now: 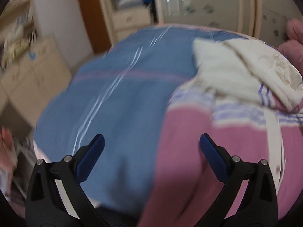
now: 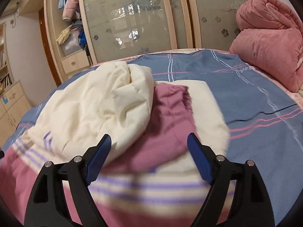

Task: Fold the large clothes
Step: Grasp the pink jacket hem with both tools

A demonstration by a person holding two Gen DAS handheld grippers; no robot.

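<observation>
Cream cabinets are standing along the left wall, beside an open wardrobe shelf stuffed with clothes. Frosted sliding doors are running behind the bed. A blue plaid bedsheet is covering the bed, and the large pink-and-cream garment is lying rumpled on it, toward the near edge. A rolled pink quilt is sitting at far right. The left gripper and right gripper are both hanging spread wide, gripping nothing.
</observation>
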